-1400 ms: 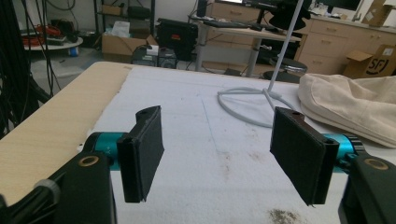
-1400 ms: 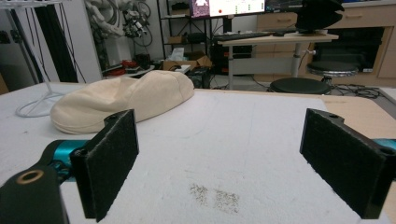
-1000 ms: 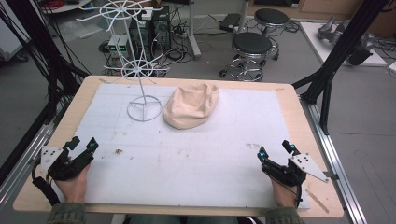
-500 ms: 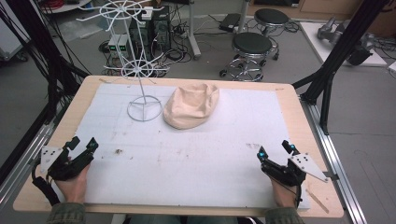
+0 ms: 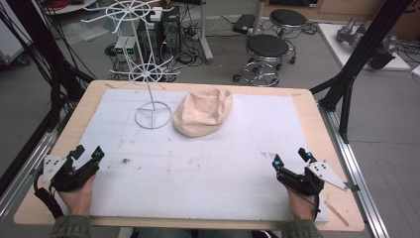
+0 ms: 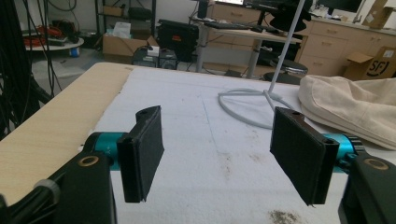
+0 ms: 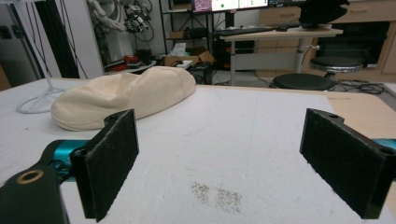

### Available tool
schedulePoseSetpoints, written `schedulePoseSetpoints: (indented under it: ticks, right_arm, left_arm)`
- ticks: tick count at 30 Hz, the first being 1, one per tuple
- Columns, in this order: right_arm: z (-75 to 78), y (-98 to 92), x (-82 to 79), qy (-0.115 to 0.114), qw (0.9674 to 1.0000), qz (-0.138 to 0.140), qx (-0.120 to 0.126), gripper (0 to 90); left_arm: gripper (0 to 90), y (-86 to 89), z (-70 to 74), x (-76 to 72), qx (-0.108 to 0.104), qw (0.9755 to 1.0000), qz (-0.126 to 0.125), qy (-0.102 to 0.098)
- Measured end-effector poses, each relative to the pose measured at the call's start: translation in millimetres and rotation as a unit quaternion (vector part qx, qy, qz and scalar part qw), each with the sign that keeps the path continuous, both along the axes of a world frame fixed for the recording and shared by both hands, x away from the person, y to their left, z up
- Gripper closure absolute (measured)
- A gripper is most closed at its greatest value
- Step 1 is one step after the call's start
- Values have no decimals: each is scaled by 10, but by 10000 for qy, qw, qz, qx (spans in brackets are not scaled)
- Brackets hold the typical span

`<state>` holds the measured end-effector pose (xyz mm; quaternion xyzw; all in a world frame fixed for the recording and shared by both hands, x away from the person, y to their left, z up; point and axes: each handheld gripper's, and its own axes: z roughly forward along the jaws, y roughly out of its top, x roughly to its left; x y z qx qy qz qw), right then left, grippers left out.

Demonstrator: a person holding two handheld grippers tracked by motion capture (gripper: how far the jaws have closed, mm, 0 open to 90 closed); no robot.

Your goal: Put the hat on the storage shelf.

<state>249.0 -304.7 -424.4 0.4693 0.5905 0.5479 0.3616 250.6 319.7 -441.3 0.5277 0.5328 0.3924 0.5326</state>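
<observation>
— While you rest both hands at the near edge of the worktop (image 5: pixel 59 124), what are the tools doing?

— Your left gripper (image 5: pixel 88 152) sits at the near left corner with its fingers (image 6: pixel 142 151) spread wide apart, nothing between them. Your right gripper (image 5: pixel 292 157) lies at the near right, its fingers (image 7: pixel 112 161) likewise parted and empty. Both sit low over the white foam mat (image 5: pixel 208 168), though whether they touch it you can't quite tell from above.

— And ahead of them?

— Just beyond each gripper you see a small dark smudge (image 7: pixel 217 195) on the mat. Farther out, past the middle, the cream cloth cap (image 5: pixel 204 111) lies slumped on the mat, well apart from both grippers. You see it ahead and to the right from the left gripper view, ahead and to the left from the right one.

— Anything beside it?

— The white wire stand (image 5: pixel 148 79) rises upright just left of the cap, its ring base close to the fabric.
</observation>
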Motion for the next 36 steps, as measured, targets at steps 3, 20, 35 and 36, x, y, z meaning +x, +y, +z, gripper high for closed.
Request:
schedulePoseSetpoints:
  ticks: [3,20,35,36]
  right_arm:
    - [81,15,60,-9,10000,5,-43,104]
    - [570,217,473,-103,9989,463,-17,104]
    - [718,676,944,26,9965,818,-178,105]
    - [723,703,975,85,9963,839,-161,105]
  left_arm:
    - [345,-6,1,-3,9,10000,-5,4]
    - [345,-18,5,-19,13,10000,5,-22]
    - [345,-21,6,-11,-28,10000,-44,-24]
    - [345,-19,8,-12,-37,10000,-46,-37]
